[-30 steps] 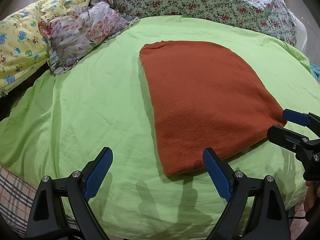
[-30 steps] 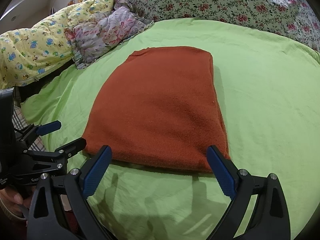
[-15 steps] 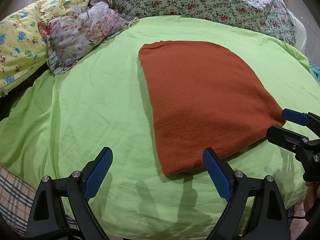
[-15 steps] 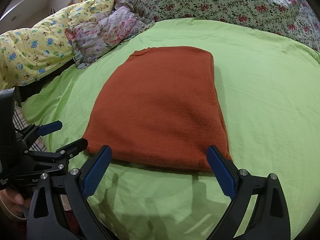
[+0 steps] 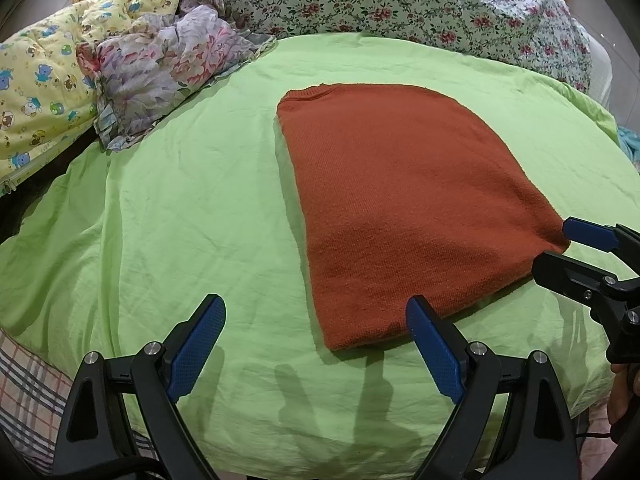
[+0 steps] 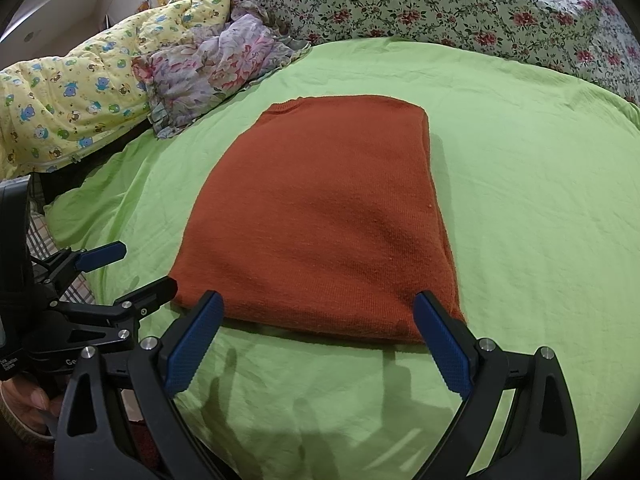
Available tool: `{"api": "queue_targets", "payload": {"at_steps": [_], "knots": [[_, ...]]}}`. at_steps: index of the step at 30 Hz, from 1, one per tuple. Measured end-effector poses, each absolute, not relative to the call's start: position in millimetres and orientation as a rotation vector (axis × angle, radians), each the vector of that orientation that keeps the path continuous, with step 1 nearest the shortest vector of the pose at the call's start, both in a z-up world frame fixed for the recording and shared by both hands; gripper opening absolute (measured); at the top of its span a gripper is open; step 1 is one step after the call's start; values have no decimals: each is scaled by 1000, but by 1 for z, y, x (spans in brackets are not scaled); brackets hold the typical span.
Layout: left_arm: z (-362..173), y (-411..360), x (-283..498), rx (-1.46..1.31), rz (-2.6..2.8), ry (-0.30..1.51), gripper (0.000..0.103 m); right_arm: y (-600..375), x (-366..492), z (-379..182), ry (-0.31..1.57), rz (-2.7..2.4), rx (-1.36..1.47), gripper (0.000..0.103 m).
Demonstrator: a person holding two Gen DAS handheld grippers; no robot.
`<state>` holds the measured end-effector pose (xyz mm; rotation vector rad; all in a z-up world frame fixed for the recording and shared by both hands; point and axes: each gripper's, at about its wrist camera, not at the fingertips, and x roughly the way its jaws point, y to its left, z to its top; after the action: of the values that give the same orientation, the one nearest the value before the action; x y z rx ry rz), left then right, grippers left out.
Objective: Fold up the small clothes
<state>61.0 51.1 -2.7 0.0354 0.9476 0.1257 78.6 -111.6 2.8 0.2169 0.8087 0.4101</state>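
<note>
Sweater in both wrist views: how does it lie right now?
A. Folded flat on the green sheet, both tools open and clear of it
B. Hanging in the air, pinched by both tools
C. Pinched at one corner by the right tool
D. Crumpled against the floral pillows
A: the sweater lies folded flat on the sheet, and the left tool and right tool are open, gripping nothing.

bright, even room light falls from above and behind, throwing soft finger-shaped shadows onto the green sheet [image 5: 192,216] just below the left gripper [image 5: 316,344] and the right gripper [image 6: 318,342]. no glare. focus is sharp between the fingers; the fisheye bends the far bedding and blackens every corner.
</note>
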Motion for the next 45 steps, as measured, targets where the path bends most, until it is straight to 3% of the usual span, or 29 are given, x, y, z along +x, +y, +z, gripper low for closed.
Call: {"api": "queue_targets", "payload": {"at_steps": [45], "knots": [[2, 46, 60, 37, 125, 945, 92, -108, 74, 8, 804, 405, 220, 96]]}}
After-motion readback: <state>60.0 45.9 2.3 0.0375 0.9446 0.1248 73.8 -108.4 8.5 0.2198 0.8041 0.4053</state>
